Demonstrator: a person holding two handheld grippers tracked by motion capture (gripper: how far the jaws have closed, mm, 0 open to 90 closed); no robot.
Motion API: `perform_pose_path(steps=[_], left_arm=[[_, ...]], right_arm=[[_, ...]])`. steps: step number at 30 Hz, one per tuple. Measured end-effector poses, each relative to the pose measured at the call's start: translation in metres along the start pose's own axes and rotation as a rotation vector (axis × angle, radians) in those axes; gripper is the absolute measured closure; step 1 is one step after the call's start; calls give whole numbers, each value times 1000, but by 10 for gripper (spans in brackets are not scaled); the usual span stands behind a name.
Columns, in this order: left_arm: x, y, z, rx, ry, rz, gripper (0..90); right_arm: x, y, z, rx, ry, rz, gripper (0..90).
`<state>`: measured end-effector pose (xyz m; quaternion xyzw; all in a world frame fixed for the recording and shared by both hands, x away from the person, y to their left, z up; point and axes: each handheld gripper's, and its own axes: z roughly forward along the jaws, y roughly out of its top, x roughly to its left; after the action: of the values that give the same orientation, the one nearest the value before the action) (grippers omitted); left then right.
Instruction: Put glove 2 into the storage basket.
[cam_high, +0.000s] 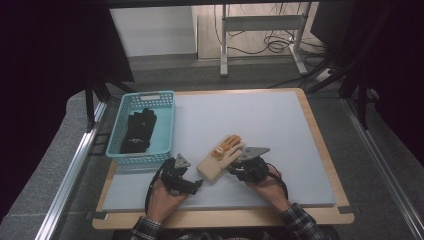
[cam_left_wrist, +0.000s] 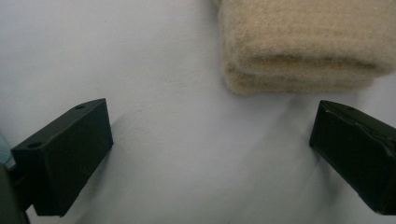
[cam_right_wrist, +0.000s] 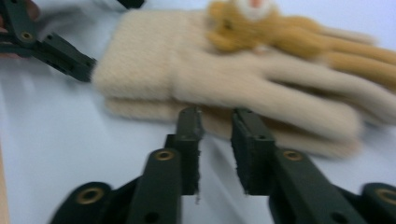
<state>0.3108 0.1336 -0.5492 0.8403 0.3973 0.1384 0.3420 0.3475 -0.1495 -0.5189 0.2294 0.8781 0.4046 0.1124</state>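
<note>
A pair of beige knitted gloves (cam_high: 220, 159) lies stacked flat on the grey mat near its front, an orange-brown patch on the upper one. My left gripper (cam_high: 196, 184) rests on the mat just left of the cuff, its jaws wide open, with the cuff (cam_left_wrist: 303, 42) ahead of them and nothing between them. In the left gripper view the left gripper (cam_left_wrist: 210, 140) frames bare mat. My right gripper (cam_high: 234, 167) sits at the gloves' right side. In the right gripper view its jaws (cam_right_wrist: 217, 121) stand a small gap apart at the gloves' (cam_right_wrist: 224, 74) edge, gripping nothing.
A turquoise basket (cam_high: 148, 95) at the mat's left holds a black glove (cam_high: 138, 131). The grey mat (cam_high: 260, 120) lies on a wooden board. Metal rails run along both table sides. The left gripper's jaw (cam_right_wrist: 65, 56) appears beside the cuff.
</note>
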Motion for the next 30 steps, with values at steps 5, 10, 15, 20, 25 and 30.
perform_pose_path(steps=[5,10,15,20,25,30], left_arm=[[0,0,0,2,-1,2,0],[0,0,0,-1,-1,-3,0],[0,0,0,-2,-1,-3,0],[0,0,0,-2,-1,-4,0],[0,0,0,-2,-1,-5,0],[0,0,0,-2,-2,-6,0]], right_arm=[[-18,-16,-25,0,-76,49,465],[-35,-32,-45,3,-138,105,300],[-48,-43,-64,-18,-181,148,172],[-60,-56,-70,15,-231,186,96],[-66,-68,-65,55,-244,198,71],[-65,-70,-61,87,-256,184,66]])
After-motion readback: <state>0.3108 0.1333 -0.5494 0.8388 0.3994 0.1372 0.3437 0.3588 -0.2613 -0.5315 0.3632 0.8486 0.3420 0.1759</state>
